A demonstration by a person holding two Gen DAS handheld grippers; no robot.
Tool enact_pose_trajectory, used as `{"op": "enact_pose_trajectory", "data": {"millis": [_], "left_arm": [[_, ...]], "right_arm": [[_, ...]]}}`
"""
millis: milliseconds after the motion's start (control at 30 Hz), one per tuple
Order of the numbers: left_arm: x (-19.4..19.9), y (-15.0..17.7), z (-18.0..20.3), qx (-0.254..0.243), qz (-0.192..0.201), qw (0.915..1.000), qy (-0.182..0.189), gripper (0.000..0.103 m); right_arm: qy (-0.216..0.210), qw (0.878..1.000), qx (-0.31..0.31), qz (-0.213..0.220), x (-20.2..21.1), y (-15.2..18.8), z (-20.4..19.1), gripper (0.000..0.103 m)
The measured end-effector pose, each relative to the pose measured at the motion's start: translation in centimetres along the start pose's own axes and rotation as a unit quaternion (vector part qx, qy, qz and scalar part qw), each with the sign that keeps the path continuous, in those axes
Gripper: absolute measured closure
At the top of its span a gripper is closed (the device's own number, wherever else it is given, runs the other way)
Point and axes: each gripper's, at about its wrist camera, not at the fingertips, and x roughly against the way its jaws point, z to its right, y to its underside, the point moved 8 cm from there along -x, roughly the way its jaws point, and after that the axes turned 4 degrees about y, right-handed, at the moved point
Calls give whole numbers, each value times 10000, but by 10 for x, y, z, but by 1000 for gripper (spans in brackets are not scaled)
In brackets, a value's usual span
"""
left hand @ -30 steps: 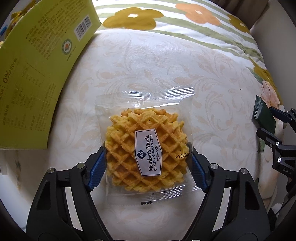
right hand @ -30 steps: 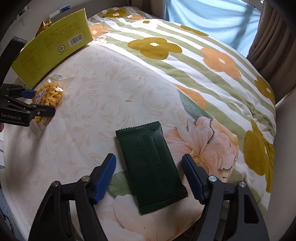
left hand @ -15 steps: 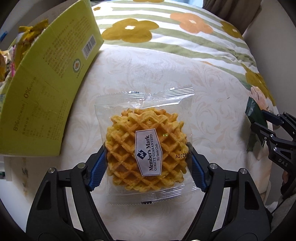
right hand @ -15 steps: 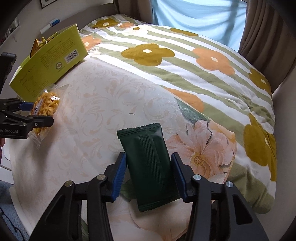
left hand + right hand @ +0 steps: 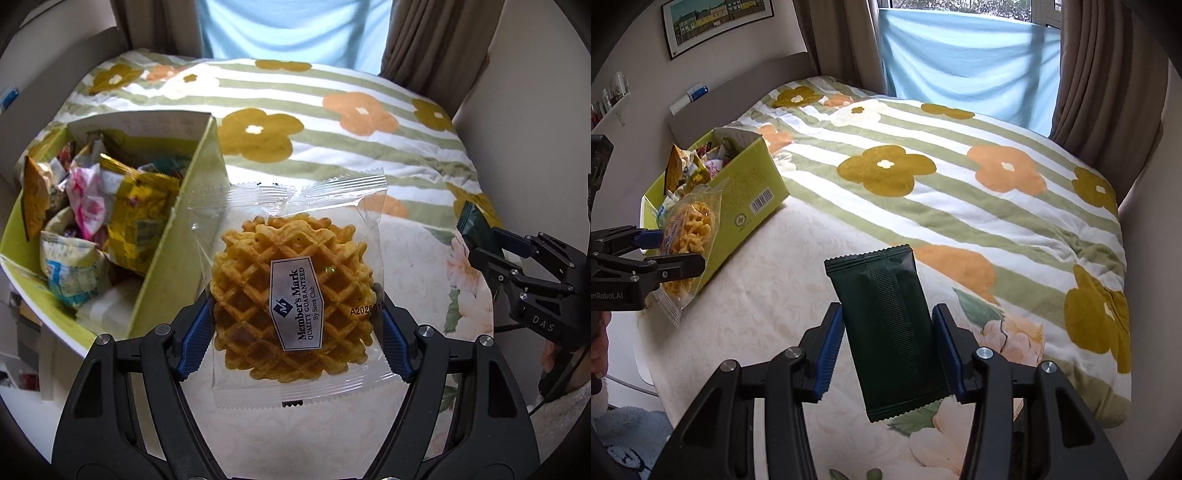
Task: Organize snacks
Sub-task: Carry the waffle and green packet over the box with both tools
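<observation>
My left gripper [image 5: 293, 325] is shut on a clear-wrapped waffle biscuit [image 5: 291, 291], which hangs above the bed beside the yellow-green snack box [image 5: 184, 236]. From the right wrist view the same waffle biscuit [image 5: 689, 229] shows in the left gripper [image 5: 670, 251] in front of the snack box [image 5: 753, 192]. My right gripper [image 5: 890, 347] is shut on a dark green snack packet [image 5: 886, 325], lifted off the bedspread. In the left wrist view that green packet [image 5: 471, 221] peeks out of the right gripper [image 5: 487, 240] at the right edge.
The snack box holds several wrapped snacks [image 5: 92, 206]. It sits on a bed with a flowered, striped cover [image 5: 960, 184]. A headboard [image 5: 738, 96] and wall lie behind the box, curtains [image 5: 1108, 74] and a blue sheet at the far end.
The right gripper closed on the green packet and lifted it off the bed. The left gripper rose with the waffle biscuit, so the inside of the box has come into view.
</observation>
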Motion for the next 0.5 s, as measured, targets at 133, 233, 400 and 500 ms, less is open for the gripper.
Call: {"op": "enact_pose_trajectory", "data": {"millis": [133, 233, 400, 500], "left_arm": [[27, -19, -25, -43, 287, 9995, 83, 28], [46, -31, -52, -76, 452, 9988, 176, 28], [73, -53, -106, -226, 667, 9970, 315, 28], [85, -65, -144, -301, 723, 9963, 350, 28]], "right_arm": [[82, 9997, -63, 225, 18, -27, -24, 58], [107, 9991, -140, 381, 28, -47, -48, 58], [270, 9977, -168, 596, 38, -80, -96, 58], [233, 9969, -340, 676, 37, -99, -127, 58]]}}
